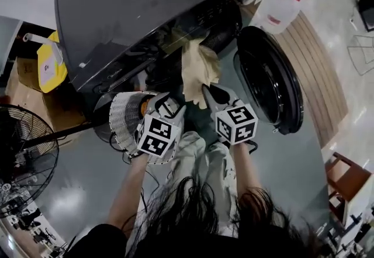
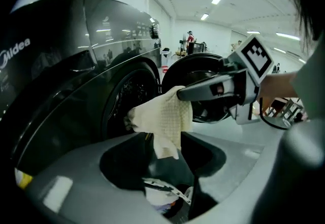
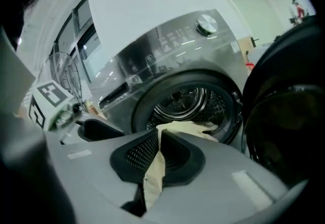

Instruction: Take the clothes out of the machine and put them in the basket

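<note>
Cloth: a cream, waffle-textured cloth (image 1: 197, 66) is hanging at the machine's opening. Its far end is trailing back toward the drum (image 3: 189, 100) and its near end is pinched.
Right gripper: the right gripper (image 1: 205, 94) is clamping the cloth's near edge. In the right gripper view the fabric is running down between its closed pads.
Left gripper: the left gripper (image 1: 174, 106) is hovering just beside the right one, jaws parted and gripping nothing.
Machine: the dark front-loader (image 1: 146, 5) is standing with its door (image 1: 272, 81) swung wide to the right. Whether more clothes are lying inside cannot be told.
Basket: a white slatted basket (image 1: 123, 115) is sitting on the floor, below and left of the opening, near the left gripper.
Step in hand: by my judgement, the cloth is being drawn clear of the drum.
Doing it well: pulling straight back until the trailing end is clearing the door seal, lifting so the loose end is not brushing the floor, then swinging left and releasing only once over the basket's rim. The free gripper could be gathering the dangling part.
</note>
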Available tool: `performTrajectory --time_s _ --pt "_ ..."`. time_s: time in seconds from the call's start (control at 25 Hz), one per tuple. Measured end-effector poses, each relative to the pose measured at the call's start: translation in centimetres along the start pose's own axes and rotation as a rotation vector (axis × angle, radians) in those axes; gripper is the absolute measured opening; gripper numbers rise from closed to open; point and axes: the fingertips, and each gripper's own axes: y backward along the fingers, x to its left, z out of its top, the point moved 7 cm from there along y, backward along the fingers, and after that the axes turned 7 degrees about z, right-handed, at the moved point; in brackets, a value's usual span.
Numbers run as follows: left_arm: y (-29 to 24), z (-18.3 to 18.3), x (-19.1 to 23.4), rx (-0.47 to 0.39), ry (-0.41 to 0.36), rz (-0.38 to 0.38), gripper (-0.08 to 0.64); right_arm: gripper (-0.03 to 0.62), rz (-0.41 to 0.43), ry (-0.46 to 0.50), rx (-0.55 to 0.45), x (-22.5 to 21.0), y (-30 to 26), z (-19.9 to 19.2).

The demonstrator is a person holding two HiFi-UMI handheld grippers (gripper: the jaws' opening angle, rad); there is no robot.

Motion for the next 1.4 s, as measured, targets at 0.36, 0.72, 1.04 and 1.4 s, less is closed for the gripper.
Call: performTrajectory --time_s 0.36,0.72,1.04,1.4 --pt "0.4 0.5 -1.8 0.019 -0.069 -0.022 0.345 0.037 0.085 0.029 -0.033 5.2 5.3 4.0" --pt "0.3 2.9 -3.4 -0.022 -0.075 -0.01 0.439 0.037 0.147 0.03 -0.09 9.4 11.2 7.9" --pt "0.5 7.1 -2.6 -0.192 0.078 0.054 0.423 0.037 0.212 0.074 -0.146 13.0 15.5 11.1" --pt "5.7 10.3 -2.7 -0.339 0.181 0.113 0.019 0.037 0.211 0.042 -0.191 13.2 18.8 12.5"
